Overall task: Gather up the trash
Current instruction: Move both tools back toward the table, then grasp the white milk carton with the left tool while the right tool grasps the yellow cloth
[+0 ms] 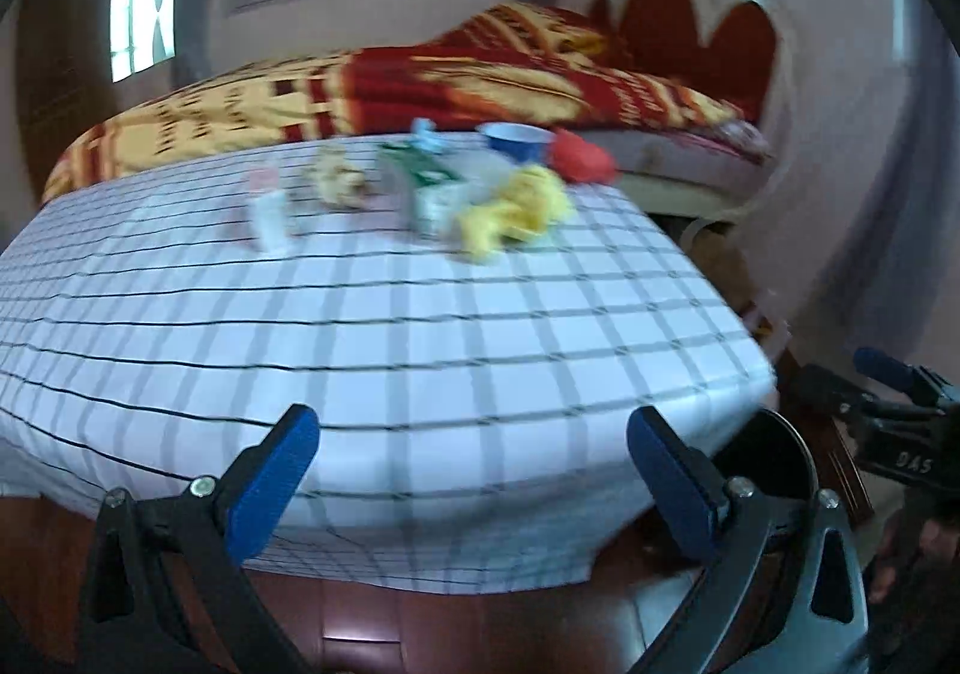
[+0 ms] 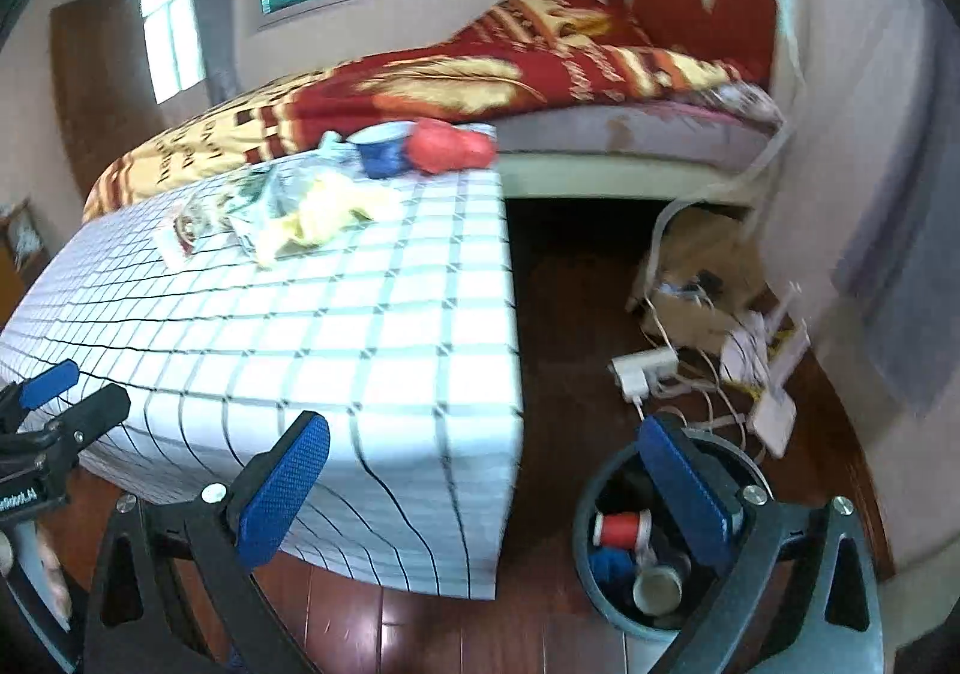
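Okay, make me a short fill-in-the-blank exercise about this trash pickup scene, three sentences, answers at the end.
1. The trash pile lies on a table covered by a white ____ cloth.
2. The round bin stands on the ____ beside the table.
3. Both the left gripper and right gripper are open and hold ____.

Missing words: checked; floor; nothing

White letters reading "DAS" stand on the black body of the right gripper (image 1: 900, 422), seen from the left wrist. The blanket (image 2: 198, 146) on the bed carries dark lettering too blurred to read.
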A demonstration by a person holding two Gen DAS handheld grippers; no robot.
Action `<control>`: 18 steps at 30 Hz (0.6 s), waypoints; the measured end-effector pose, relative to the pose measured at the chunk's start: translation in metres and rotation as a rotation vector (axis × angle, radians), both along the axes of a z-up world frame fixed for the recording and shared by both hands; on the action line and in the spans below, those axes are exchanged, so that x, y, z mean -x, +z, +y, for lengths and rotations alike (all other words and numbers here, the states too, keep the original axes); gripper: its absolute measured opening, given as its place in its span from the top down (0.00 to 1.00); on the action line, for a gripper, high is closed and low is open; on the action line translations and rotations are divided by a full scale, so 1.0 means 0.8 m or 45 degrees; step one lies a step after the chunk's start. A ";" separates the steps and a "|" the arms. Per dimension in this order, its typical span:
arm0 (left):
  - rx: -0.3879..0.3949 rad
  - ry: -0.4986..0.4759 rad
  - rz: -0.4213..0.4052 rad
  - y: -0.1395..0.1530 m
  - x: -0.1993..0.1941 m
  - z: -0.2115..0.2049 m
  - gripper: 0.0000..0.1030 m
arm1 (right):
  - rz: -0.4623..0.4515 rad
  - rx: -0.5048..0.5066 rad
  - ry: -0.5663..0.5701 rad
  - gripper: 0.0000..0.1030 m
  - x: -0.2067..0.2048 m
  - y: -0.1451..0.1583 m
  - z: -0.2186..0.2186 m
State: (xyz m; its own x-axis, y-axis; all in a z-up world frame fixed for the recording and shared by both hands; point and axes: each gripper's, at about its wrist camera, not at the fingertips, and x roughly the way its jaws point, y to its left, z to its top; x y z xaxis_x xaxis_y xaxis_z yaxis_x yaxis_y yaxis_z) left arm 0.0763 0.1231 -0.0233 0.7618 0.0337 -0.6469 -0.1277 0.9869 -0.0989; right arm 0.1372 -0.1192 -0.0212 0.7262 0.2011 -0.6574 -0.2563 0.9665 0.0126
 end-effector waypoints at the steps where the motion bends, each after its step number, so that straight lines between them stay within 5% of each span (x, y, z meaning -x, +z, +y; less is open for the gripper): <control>1: -0.002 0.024 -0.003 0.001 -0.004 0.012 0.00 | -0.004 0.000 0.025 0.00 -0.007 0.004 0.012; 10: -0.057 0.133 -0.010 0.002 -0.049 0.076 0.00 | -0.082 0.033 0.198 0.07 -0.084 0.033 0.117; 18: -0.043 0.190 0.014 -0.010 -0.089 0.118 0.01 | 0.033 0.005 0.232 0.22 -0.175 0.005 0.171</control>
